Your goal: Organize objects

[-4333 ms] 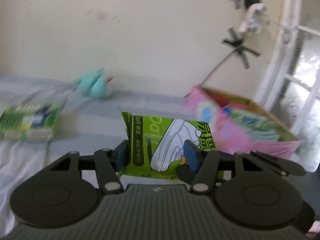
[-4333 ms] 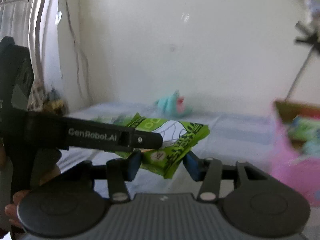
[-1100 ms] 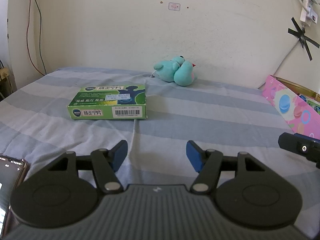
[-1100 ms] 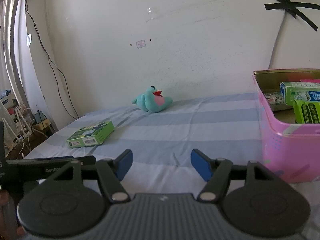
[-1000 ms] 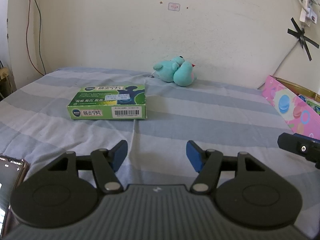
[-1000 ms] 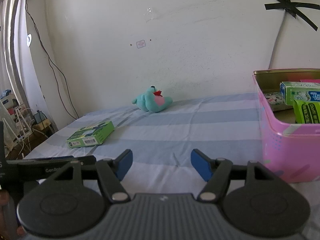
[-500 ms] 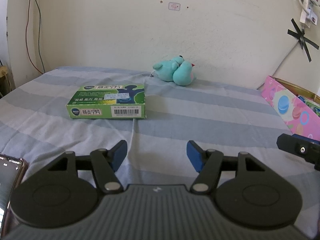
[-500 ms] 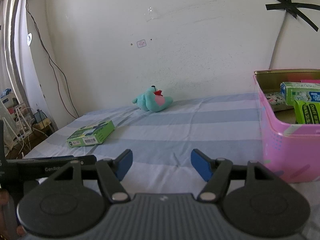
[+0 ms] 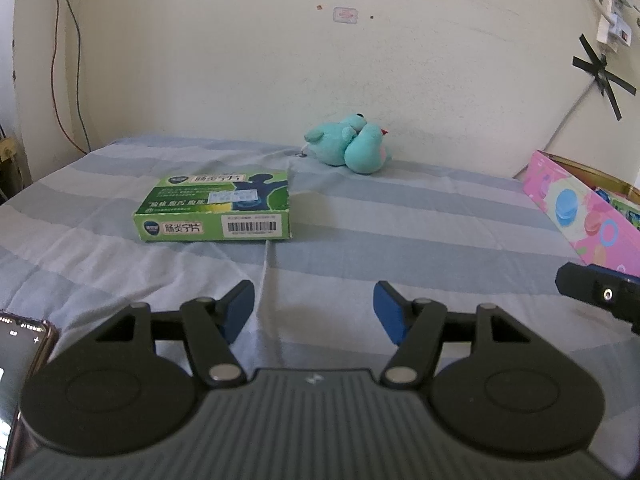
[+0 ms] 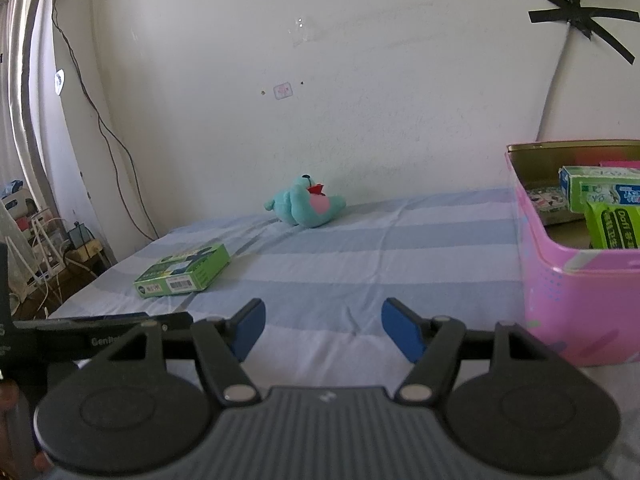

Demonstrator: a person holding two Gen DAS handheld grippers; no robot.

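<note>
While both grippers gape wide and hold nothing, toys wait on the bed.
Left gripper (image 9: 314, 312) and right gripper (image 10: 322, 330) face the striped bed (image 9: 400, 216); the pink box (image 10: 576, 300) is cut off right.

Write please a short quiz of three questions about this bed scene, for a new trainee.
1. True or false: the left gripper is shut on the green box.
2. Which lies nearer the wall: A, the green box, or B, the teal plush toy?
3. Fill in: the lime wipes packet stands inside the pink ____.

Key: 1 false, both it and the right gripper are open and hold nothing; 2 B; 3 bin.
</note>
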